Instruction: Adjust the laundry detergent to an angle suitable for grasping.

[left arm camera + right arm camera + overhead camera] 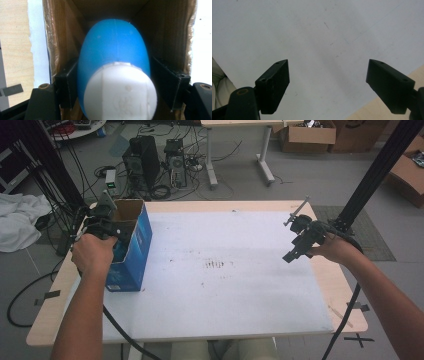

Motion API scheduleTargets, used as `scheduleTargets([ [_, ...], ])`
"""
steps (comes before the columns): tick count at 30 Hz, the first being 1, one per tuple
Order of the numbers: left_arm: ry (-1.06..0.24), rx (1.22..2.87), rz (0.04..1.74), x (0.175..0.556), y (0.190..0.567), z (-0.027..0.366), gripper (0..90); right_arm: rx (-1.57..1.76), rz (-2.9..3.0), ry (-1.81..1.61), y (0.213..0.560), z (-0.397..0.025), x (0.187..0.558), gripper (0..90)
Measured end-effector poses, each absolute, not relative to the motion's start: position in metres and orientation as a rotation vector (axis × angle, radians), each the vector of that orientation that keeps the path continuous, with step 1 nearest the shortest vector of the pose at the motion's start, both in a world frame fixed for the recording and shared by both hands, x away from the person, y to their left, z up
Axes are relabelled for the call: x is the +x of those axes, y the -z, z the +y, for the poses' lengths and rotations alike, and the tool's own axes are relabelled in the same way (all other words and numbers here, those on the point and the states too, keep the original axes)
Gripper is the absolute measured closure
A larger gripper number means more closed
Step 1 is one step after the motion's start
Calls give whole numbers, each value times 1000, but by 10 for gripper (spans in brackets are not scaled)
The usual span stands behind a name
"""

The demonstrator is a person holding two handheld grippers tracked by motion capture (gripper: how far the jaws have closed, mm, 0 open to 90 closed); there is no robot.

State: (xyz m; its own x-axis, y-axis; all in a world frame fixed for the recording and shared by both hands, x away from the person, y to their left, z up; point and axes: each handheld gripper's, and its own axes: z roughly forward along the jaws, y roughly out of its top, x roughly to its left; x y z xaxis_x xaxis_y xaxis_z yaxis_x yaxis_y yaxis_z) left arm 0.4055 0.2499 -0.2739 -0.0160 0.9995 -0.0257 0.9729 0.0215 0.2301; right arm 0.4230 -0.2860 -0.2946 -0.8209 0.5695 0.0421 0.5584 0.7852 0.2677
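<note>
A workshop floor lies beyond the table (330,285), with computer towers (142,162), tangled cables and cardboard boxes (307,137) behind it and a white cloth (17,222) off to the left. The table is a pale wooden top, mostly covered by a white sheet (225,285) with a few dark smudges near its middle.

A blue box (134,251) stands upright near the left edge of the sheet, its top open and its brown inside showing. There is pale print low on its near side, too small to read. The left gripper (107,227) is held at the open top of the box. In the left gripper view its jaws press against both sides of a blue and white egg-shaped thing (115,62), which sits inside the brown walls of the box; faint raised marks on the white end cannot be read.

The right gripper (295,251) hangs above the right part of the sheet, close to its right edge, jaws spread wide with nothing between them. The broad middle of the sheet between box and right gripper is bare.
</note>
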Motion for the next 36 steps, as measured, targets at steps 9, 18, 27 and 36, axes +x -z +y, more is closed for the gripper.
scheduleTargets([
  [9, -261, 2063, 2103, 402, 265, 250, 281, 909, 2925, -419, 291, -282, 421, 188],
  [18, -272, 2072, 2093, 399, 256, 249, 268, 896, 2929, -421, 290, -279, 419, 190],
  [27, -282, 2075, 2079, 396, 238, 250, 258, 890, 2928, -423, 288, -280, 418, 190],
  [36, -287, 2139, 1986, 396, 205, 232, 228, 891, 2929, -420, 288, -280, 419, 189],
])
